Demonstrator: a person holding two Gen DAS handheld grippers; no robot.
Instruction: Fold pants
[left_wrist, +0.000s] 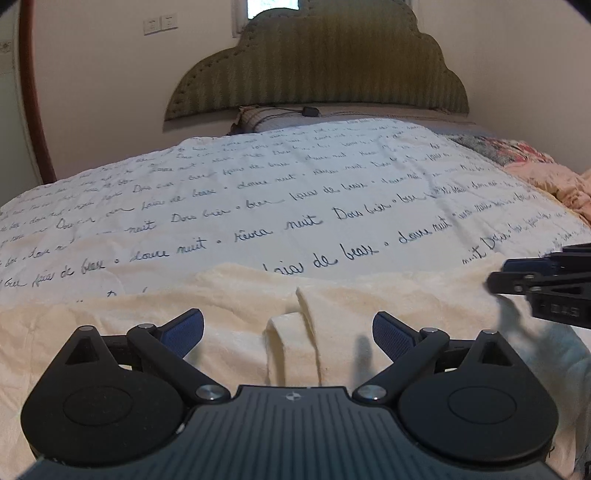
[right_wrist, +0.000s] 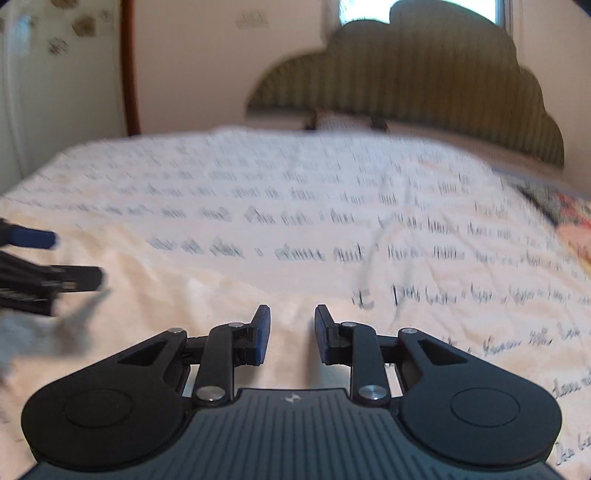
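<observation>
Cream fleece pants (left_wrist: 229, 314) lie flat across the near part of the bed, with a raised fold of fabric (left_wrist: 295, 332) in their middle. My left gripper (left_wrist: 288, 328) hovers just above them, jaws wide open and empty, the fold between its fingers. My right gripper (right_wrist: 291, 332) is over the pants' right part (right_wrist: 207, 295), jaws partly open with a narrow gap and nothing held. It shows from the side in the left wrist view (left_wrist: 498, 275). The left gripper's fingers (right_wrist: 74, 277) show at the left of the blurred right wrist view.
The bed has a white quilt with handwritten script (left_wrist: 295, 192). A green scalloped headboard (left_wrist: 317, 74) and a pillow (left_wrist: 258, 118) are at the far end. A floral and pink blanket (left_wrist: 535, 170) is bunched at the right. A wooden frame (left_wrist: 33, 92) stands at the left.
</observation>
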